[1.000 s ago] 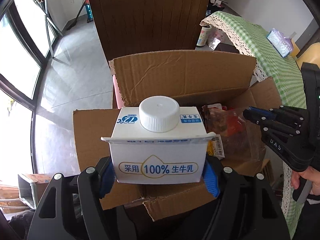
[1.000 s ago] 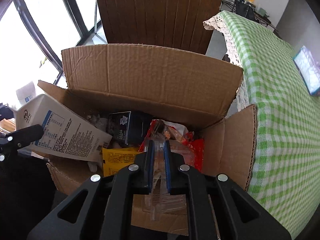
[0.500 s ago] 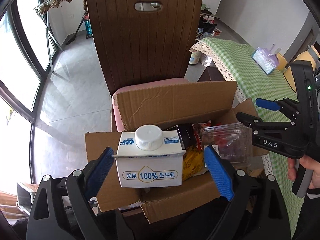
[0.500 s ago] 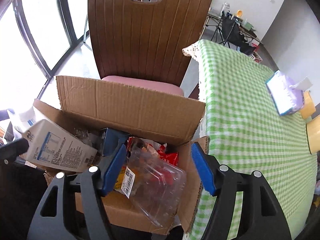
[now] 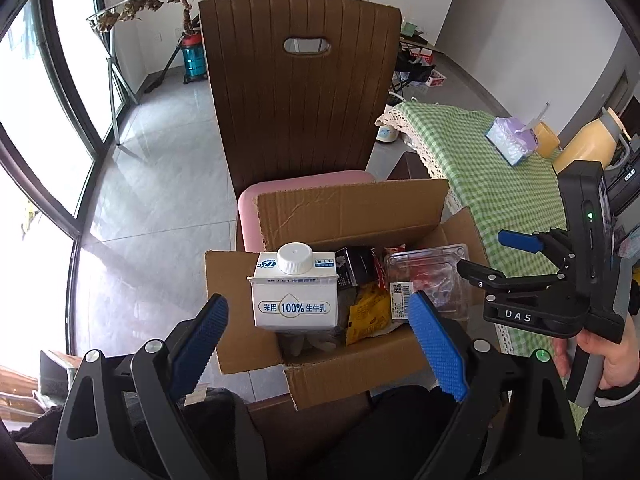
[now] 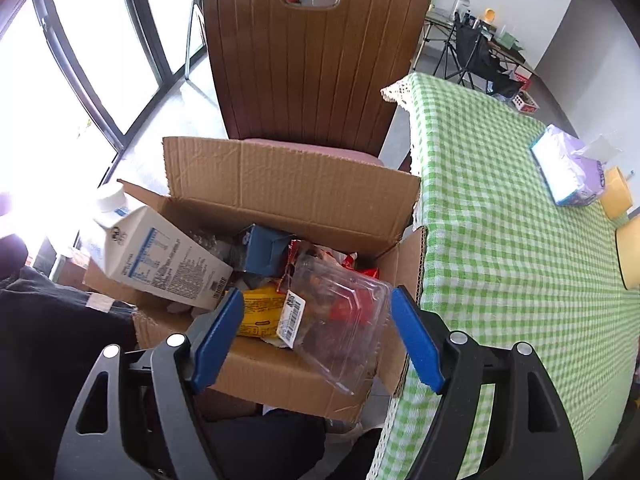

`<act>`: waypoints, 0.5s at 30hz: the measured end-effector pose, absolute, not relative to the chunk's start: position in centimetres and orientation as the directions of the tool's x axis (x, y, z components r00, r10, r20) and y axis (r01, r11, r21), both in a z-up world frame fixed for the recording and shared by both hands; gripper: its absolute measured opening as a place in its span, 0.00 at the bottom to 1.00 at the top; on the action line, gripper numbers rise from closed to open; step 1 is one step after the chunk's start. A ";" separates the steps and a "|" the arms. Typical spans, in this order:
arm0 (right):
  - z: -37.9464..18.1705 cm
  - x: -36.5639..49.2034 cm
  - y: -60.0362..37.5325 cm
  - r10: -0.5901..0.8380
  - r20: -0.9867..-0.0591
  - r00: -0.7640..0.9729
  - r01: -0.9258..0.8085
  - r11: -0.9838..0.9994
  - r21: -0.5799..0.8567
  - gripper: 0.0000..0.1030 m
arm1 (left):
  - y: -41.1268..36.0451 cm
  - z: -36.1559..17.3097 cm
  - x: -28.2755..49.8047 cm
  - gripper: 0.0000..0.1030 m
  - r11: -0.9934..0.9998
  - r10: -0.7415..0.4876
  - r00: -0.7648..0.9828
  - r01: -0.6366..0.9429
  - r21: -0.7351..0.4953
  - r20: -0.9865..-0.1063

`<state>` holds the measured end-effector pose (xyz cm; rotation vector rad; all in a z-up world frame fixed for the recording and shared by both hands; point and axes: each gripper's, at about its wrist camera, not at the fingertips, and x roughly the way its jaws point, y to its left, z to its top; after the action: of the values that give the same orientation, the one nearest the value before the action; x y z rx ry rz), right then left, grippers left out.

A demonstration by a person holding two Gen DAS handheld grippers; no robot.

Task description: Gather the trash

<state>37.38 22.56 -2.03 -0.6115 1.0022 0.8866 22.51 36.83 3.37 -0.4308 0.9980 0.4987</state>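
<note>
An open cardboard box [image 5: 348,208] [image 6: 280,184] stands on a chair seat and holds trash. A white milk carton [image 5: 294,292] [image 6: 160,256] leans in its left side. A clear plastic clamshell [image 5: 430,280] [image 6: 340,316] lies on its right side, over a yellow packet [image 5: 366,312] [image 6: 256,312] and a dark blue carton [image 6: 266,252]. My left gripper [image 5: 318,332] is open and empty above the box's near edge. My right gripper [image 6: 318,328] is open and empty above the clamshell; it also shows in the left wrist view [image 5: 488,256].
A brown chair back [image 5: 300,92] [image 6: 316,56] rises behind the box. A table with a green checked cloth [image 5: 500,184] [image 6: 520,240] lies to the right, with a tissue pack [image 5: 510,140] [image 6: 568,172] and yellow containers [image 5: 588,148]. A grey tiled floor [image 5: 160,160] and windows are to the left.
My left gripper opened and let go of the milk carton into the box. My right gripper opened and let go of the clamshell. Both have pulled back and up from the box.
</note>
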 end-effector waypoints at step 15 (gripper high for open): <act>7.9 32.3 15.1 0.505 -0.760 0.409 -0.821 0.567 -0.065 0.79 | 29.6 10.9 17.9 0.91 0.838 0.345 0.594 -0.544 -0.047 -0.726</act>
<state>32.28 15.13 7.88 -0.4727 0.7643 0.8755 17.93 29.56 10.92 -0.2768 0.7772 0.5243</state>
